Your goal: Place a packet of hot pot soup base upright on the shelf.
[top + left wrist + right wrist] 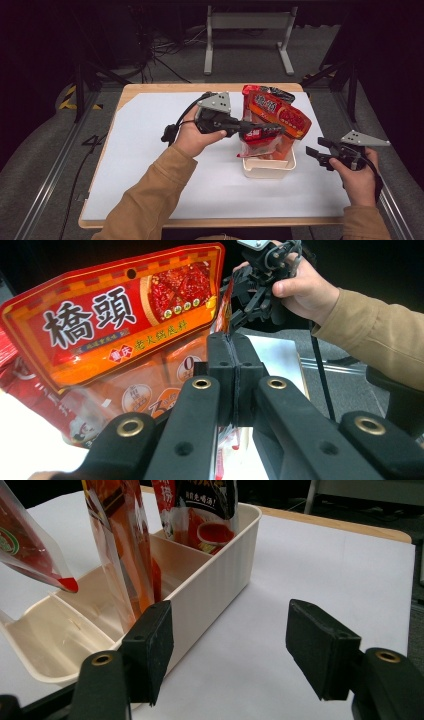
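With the left gripper (267, 131) our jaws are clamped on a red sauce pouch (260, 141), hanging over the near compartment of the cream bin (268, 169). The right gripper (312, 152) waits beside the bin, jaws wide and empty. We judge the pouch could snag the tall orange pouch (277, 117) behind it and tip the bin.
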